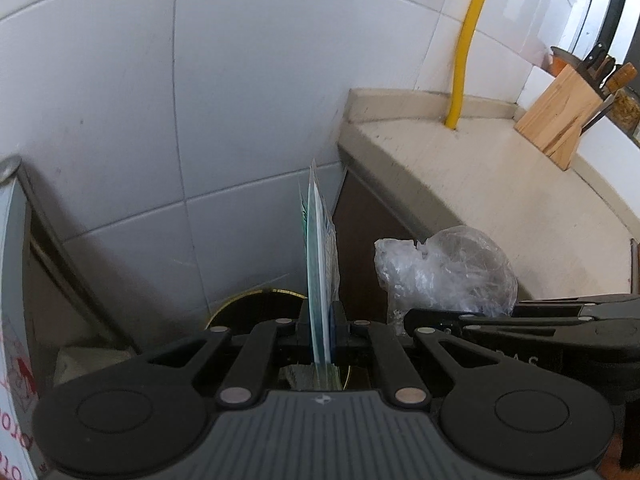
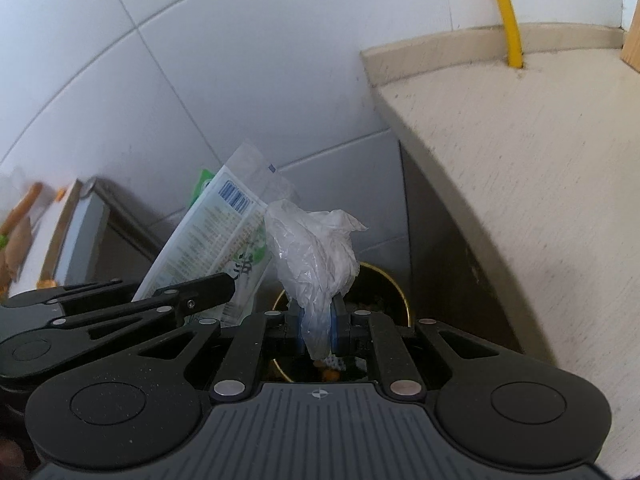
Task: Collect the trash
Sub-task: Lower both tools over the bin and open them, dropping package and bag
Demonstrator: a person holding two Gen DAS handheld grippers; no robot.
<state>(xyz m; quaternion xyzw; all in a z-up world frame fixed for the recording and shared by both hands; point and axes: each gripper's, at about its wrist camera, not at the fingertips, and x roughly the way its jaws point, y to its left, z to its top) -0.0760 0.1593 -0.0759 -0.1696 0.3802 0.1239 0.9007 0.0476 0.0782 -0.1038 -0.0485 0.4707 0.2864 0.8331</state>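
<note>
Tiled wall (image 1: 120, 120) and the beige countertop (image 1: 500, 184) frame the corner where you are working, and low between them sits the dark, gold-rimmed trash bin (image 2: 394, 294). You are late in this round of collecting: both pieces are picked up and carried near the bin, though neither is in it yet, so I judge only the release is left. Your left gripper (image 1: 320, 326) is clamped tight on a flat printed snack wrapper (image 1: 320, 248), which stands upright from the jaws. Your right gripper (image 2: 318, 324) is pinched closed on a crumpled clear plastic bag (image 2: 316, 256), right above the bin's mouth.

From the left wrist you see the wrapper edge-on as a thin blade, plus the knife block (image 1: 560, 116) on the counter. Only the right wrist shows the wrapper's face, with its barcode and green print, and scraps already lying in the bin. The yellow pipe (image 2: 506, 12) appears in both.
</note>
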